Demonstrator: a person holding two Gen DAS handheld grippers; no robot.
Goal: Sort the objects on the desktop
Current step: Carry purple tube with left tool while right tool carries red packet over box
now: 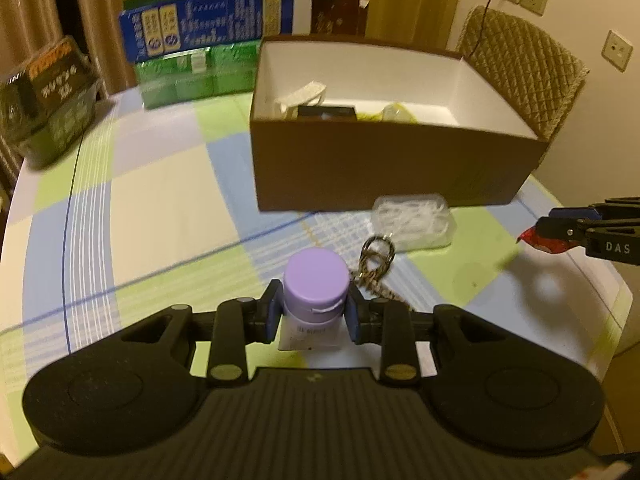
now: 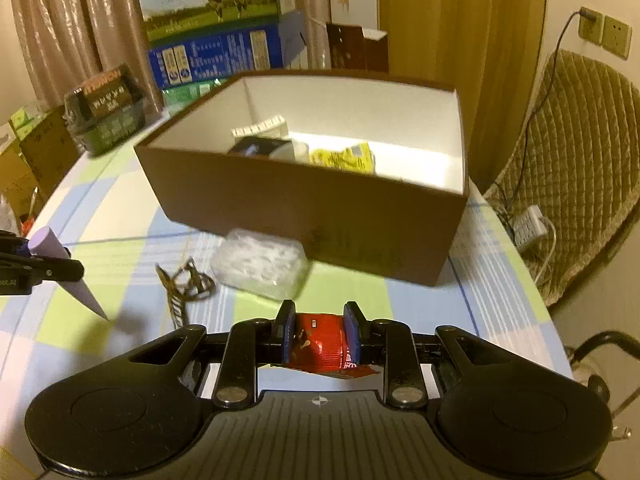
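Observation:
My left gripper [image 1: 315, 314] is shut on a tube with a purple cap [image 1: 315, 280], held above the checked tablecloth [image 1: 160, 200]; the same purple tube [image 2: 60, 264] shows at the left edge of the right wrist view. My right gripper [image 2: 320, 330] is shut on a red snack packet [image 2: 324, 344], which also appears as a red packet [image 1: 540, 240] at the right edge of the left wrist view. Ahead stands an open brown box [image 1: 384, 168], white inside, holding several items, among them a yellow packet [image 2: 344, 158]. The brown box [image 2: 304, 204] fills the middle of the right wrist view.
A clear plastic tub of white clips [image 1: 412, 220] and a patterned lanyard [image 1: 376, 264] lie on the table in front of the box. Milk cartons [image 1: 208, 36] are stacked at the back, a dark package [image 1: 48, 96] at the far left. A padded chair [image 2: 580, 168] stands right.

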